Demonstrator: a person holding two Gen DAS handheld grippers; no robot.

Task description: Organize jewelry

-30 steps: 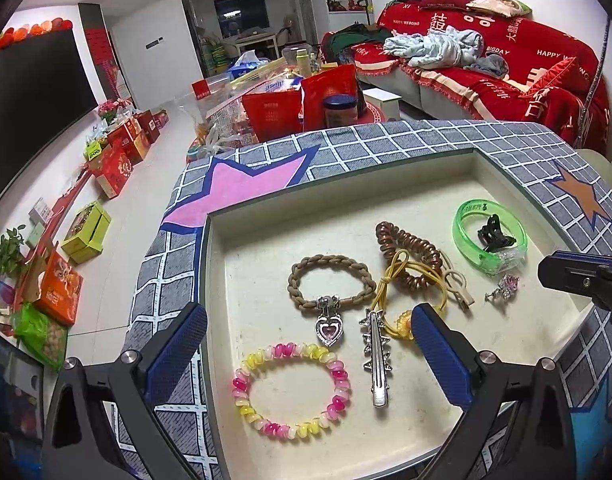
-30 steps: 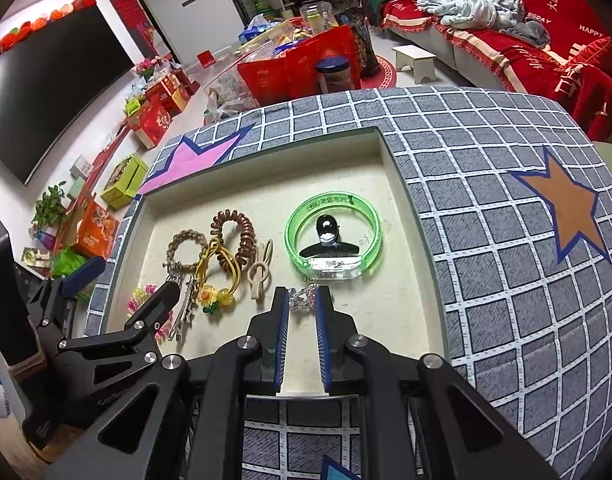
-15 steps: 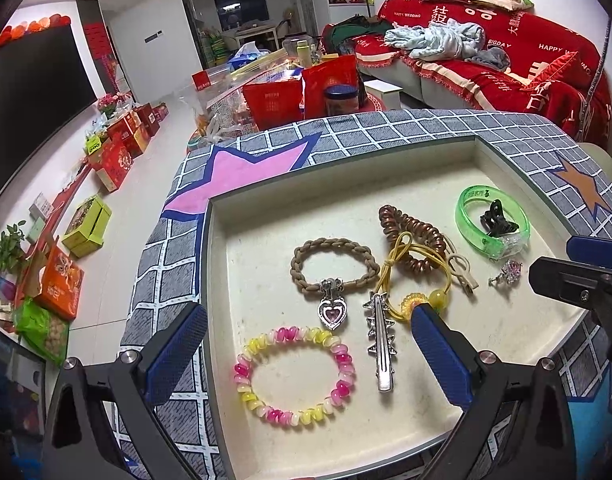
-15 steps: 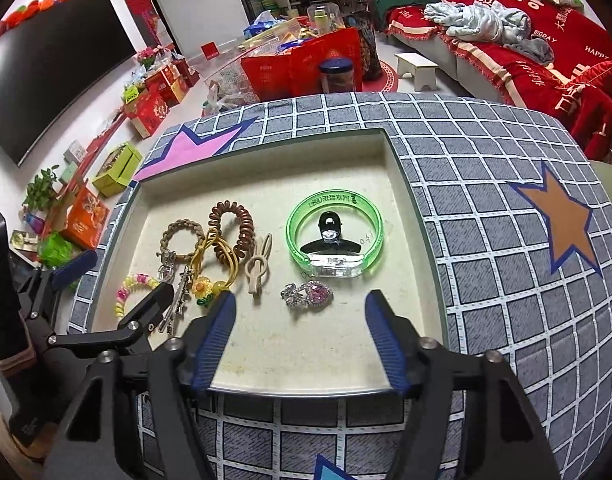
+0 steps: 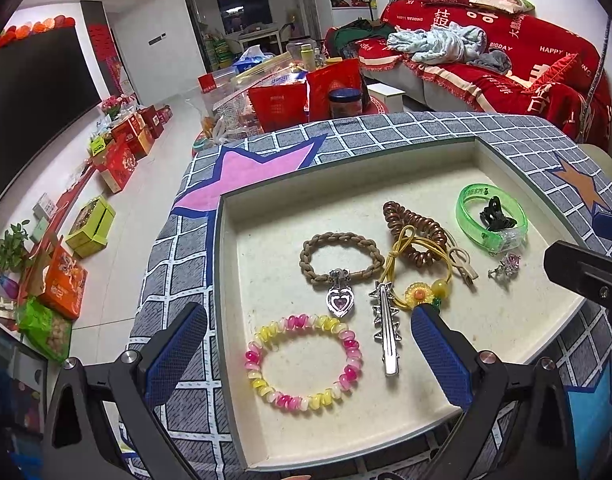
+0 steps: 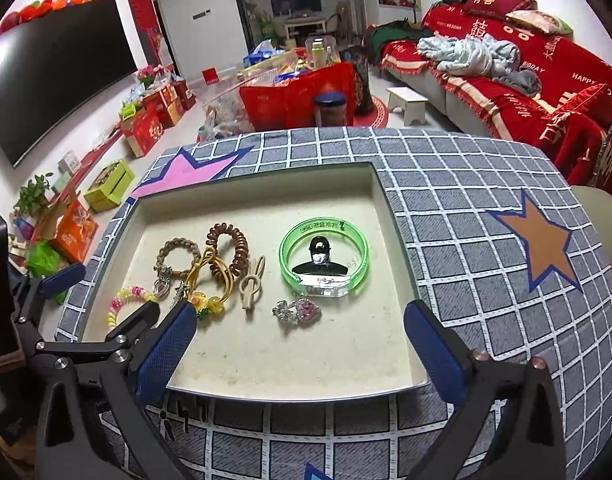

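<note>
A shallow cream tray [image 5: 346, 176] [image 6: 266, 376] holds jewelry. In the left wrist view lie a pink-yellow bead bracelet [image 5: 304, 360], a braided brown bracelet with a heart pendant [image 5: 342, 264], a silver hair clip [image 5: 386, 332], a yellow tie with a flower [image 5: 420, 292], a brown coil tie [image 5: 416, 236], a green bangle [image 5: 492, 220] around a black claw clip [image 5: 496, 216], and a sparkly brooch [image 5: 508, 264]. My left gripper [image 5: 306, 356] is open above the bead bracelet. My right gripper [image 6: 302, 348] is open, just behind the brooch [image 6: 298, 310] and green bangle [image 6: 324, 264].
The tray sits on a grey checked cloth with a pink star [image 5: 258, 168] and an orange star [image 6: 542, 248]. Beyond the table are red gift bags [image 6: 298, 96], boxes on the floor [image 5: 106, 224], and a red-covered sofa [image 5: 506, 76]. A beige clip [image 6: 250, 284] lies mid-tray.
My right gripper has opened wide and drawn back from the brooch, which now lies free in the tray. My left gripper has stayed open and pulled back slightly.
</note>
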